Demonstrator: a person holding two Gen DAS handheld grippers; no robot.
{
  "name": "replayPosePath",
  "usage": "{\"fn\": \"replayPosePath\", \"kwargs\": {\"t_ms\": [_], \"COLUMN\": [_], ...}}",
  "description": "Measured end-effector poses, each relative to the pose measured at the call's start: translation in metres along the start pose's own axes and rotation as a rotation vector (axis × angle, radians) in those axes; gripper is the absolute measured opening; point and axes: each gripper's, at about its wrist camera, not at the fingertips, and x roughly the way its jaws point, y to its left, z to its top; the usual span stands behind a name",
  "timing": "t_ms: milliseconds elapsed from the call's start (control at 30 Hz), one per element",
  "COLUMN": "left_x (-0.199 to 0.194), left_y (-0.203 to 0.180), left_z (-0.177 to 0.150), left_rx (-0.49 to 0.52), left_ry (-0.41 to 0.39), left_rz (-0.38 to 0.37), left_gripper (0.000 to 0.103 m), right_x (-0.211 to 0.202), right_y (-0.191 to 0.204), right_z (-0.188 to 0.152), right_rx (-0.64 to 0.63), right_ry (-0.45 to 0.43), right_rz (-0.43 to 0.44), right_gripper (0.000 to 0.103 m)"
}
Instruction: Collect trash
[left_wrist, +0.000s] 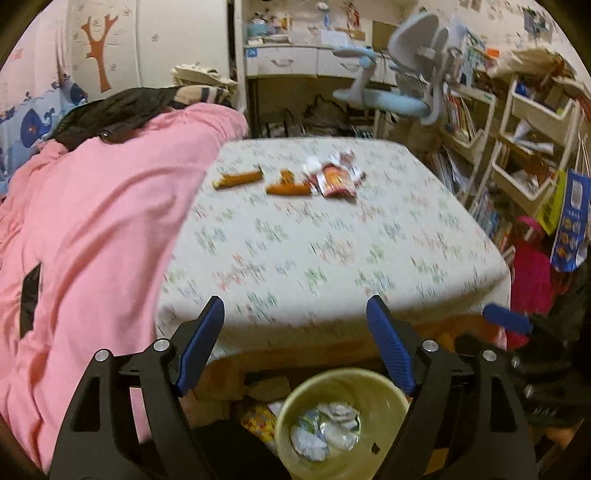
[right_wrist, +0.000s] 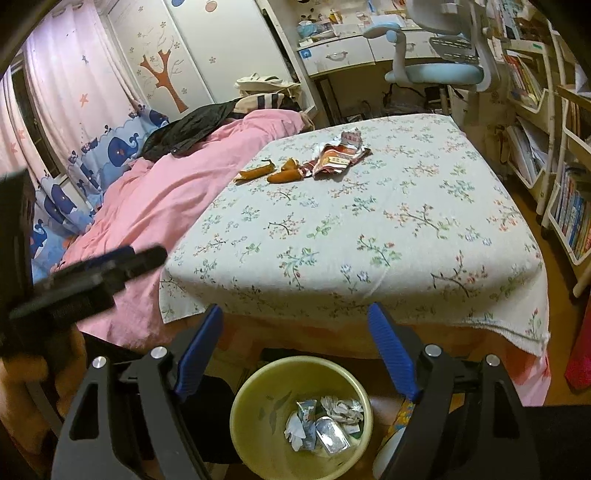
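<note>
**Over the bin, both grippers empty, trash waits on the bed**

At the foot of the bed, both tools hang above the yellow-green bin (right_wrist: 301, 413), which sits on the floor just below the mattress edge. Left gripper (left_wrist: 295, 332): jaws spread wide, nothing btwn them. Right gripper (right_wrist: 295, 332): same, spread wide and empty. In the right wrist view the left tool shows as a dark blurred shape at the left edge. The left wrist view is smeared w/ motion blur, so that hand is prob. moving; which way, can't tell.

Why so: the bin sits right at the bed's near end, prob. so each pick needs only a short carry and a drop straight down. It already holds crumpled wrappers (right_wrist: 321, 421), white paper and foil. Jaws stand wide apart w/ nothing held, which suits a fresh reach.

What's left lies toward the far end of the floral sheet (right_wrist: 369, 229), well apart from both tools: two orange peel pieces (right_wrist: 273, 171) and, just to their right, a torn red-and-white packet (right_wrist: 338, 157). The right peel touches the packet; the left one lies near it, a small gap btwn.

Axes: both peels are long and thin, running roughly across the bed, left-right in view, slightly tilted. The packet is flat, crumpled, its long axis slanting up toward the far right corner. Jaws closing across the peel's narrow width should prob. suit best.
</note>
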Motion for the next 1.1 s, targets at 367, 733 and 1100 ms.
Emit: {"fn": "replayPosePath", "kwargs": {"t_ms": [367, 733, 1100], "left_x": [0.037, 0.115, 0.156], "left_y": [0.046, 0.051, 0.063], "left_z": [0.07, 0.105, 0.122], "left_rx": [-0.052, -0.098, -0.175], "left_ry": [-0.003, 0.067, 0.116], "left_rz": [0.057, 0.045, 0.009], "left_gripper": [0.077, 0.077, 0.077], "right_x": [0.026, 0.108, 0.199], "right_y": [0.005, -0.023, -0.034], "right_z": [0.043, 0.124, 0.177], "right_rx": [-0.066, -0.068, -0.018], "right_ry": [0.024, 0.086, 0.113], "right_rz": [-0.022, -0.082, -0.127], "right_gripper": [0.078, 0.072, 0.067]}}
